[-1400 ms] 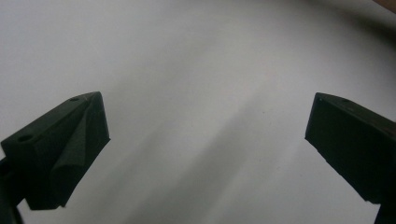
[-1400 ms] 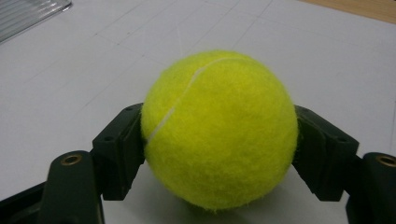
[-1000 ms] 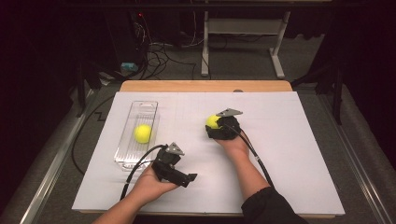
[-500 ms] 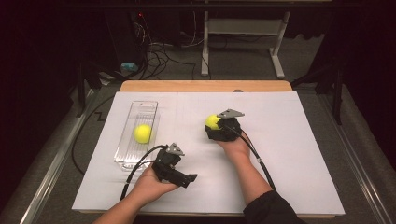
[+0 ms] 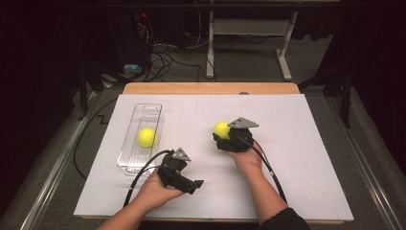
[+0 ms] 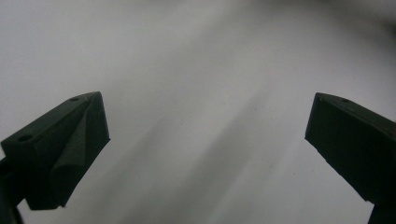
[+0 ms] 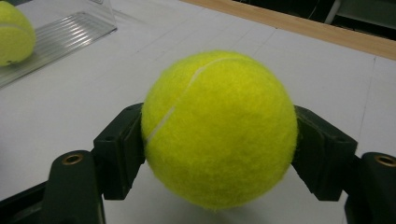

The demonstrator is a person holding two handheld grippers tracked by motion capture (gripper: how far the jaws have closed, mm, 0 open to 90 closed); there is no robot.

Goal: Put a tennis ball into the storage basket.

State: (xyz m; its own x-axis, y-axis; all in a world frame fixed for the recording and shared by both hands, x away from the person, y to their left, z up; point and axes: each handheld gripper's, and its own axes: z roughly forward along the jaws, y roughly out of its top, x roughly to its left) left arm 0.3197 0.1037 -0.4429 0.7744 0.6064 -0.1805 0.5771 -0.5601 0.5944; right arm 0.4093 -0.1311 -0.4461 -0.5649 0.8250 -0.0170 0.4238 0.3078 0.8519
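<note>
I have the fuzzy yellow-green tennis ball (image 7: 219, 128) clenched between the black fingers (image 7: 120, 149) of my right gripper (image 5: 224, 135), carried just above the middle of the white counter (image 5: 306, 158), to the right of the clear ribbed plastic tray (image 5: 130, 154). A second yellow tennis ball (image 5: 146, 137) already lies in that tray, so I judge one ball done and this one left to carry across and set beside it. My left gripper (image 5: 184, 178) rests near the tray's near end, fingers (image 6: 60, 149) spread wide and holding nothing.
</note>
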